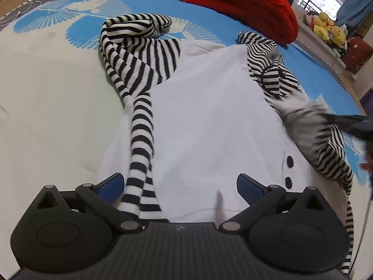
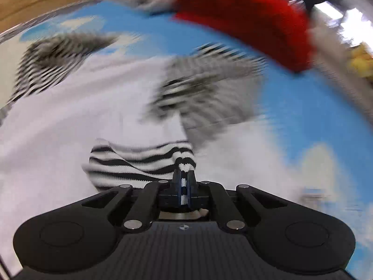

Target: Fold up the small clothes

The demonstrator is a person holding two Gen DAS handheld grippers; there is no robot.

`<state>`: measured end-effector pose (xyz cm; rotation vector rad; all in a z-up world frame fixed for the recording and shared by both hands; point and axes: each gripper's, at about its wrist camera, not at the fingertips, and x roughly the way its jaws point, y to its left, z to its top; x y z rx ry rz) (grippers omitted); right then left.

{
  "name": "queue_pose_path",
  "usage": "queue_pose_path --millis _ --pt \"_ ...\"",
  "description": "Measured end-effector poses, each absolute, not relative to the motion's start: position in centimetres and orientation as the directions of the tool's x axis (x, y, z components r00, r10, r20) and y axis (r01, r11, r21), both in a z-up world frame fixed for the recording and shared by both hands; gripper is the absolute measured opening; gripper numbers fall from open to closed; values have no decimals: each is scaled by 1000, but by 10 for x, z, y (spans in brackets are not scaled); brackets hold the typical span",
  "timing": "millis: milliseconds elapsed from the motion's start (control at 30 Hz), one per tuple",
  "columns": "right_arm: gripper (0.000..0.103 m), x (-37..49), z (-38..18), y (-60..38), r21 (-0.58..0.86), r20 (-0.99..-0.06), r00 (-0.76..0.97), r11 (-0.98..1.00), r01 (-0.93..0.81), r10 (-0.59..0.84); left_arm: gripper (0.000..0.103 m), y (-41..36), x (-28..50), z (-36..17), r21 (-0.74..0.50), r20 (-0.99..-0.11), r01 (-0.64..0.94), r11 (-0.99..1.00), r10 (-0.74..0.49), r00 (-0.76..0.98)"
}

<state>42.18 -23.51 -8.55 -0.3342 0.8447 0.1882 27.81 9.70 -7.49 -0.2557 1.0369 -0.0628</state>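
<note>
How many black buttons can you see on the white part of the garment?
2. Both show in the left wrist view near the garment's right edge: the upper button and the lower button just below it. More may be hidden under the striped folds.

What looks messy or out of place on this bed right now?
The sweater is rumpled: its left striped sleeve lies twisted across the white body, and the other striped sleeve is bunched up, pinched in the right hand-held gripper.

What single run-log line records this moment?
left gripper: open over white garment | right gripper: shut on striped sleeve | fold: unfinished
</note>
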Motion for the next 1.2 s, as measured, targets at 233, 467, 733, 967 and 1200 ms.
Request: queue_pose_path --millis 233,467,733,967,1200 --pt "11 348 -56 -482 -542 -545 311 611 577 -778 103 85 273 -76 -202 -846 -21 979 -164 508" --pt "51 240 -85 -545 -310 -747 212 612 727 -630 103 84 278 -80 -213 -851 -33 977 -169 497" --pt "68 211 -98 -313 -32 -764 630 982 184 -143 103 80 274 -82 -184 -857 -47 982 -137 497" --pt "70 210 -150 -193 28 -824 559 993 -116 88 103 93 264 -82 -152 -862 -69 986 -98 497" --pt "74 232 -159 -204 37 -821 562 993 -114 95 103 122 283 -41 -80 -777 -59 995 -25 629"
